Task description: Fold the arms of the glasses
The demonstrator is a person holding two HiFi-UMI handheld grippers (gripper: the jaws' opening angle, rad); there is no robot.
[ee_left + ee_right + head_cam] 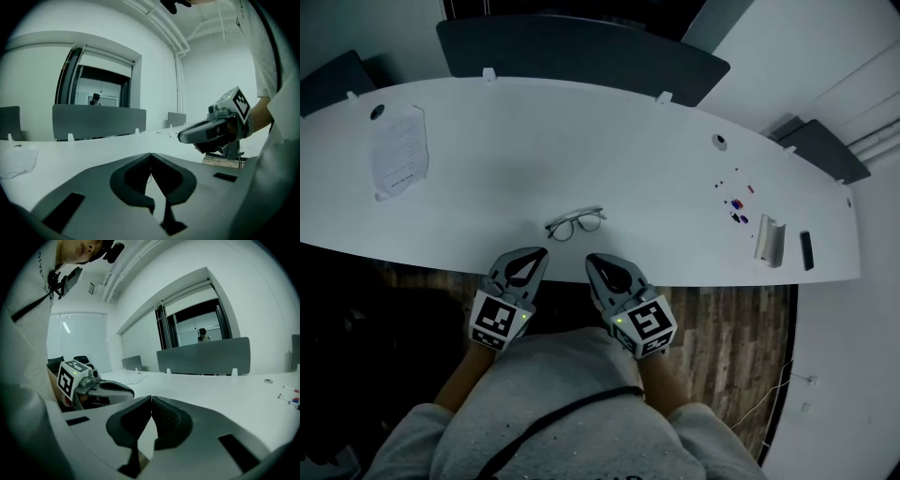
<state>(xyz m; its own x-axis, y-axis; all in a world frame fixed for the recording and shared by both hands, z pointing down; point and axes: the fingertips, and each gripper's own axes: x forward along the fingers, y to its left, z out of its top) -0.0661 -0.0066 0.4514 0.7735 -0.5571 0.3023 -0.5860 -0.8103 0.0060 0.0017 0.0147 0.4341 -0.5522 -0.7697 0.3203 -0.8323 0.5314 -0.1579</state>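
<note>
The glasses (576, 223) lay just inside the front edge of the tabletop (581, 141): light, probably fragile, best pinched by an arm. The left hand-held gripper (541, 252) and right hand-held gripper (592, 259) hung at that edge, jaws together, empty.

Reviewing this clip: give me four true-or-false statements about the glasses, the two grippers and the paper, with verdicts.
1. The glasses lie on the table near its front edge. True.
2. The left gripper holds the glasses. False: its jaws are together with nothing between them.
3. The right gripper is shut and empty. True.
4. A sheet of paper lies right of the glasses. False: the paper lies far to their left.
</note>
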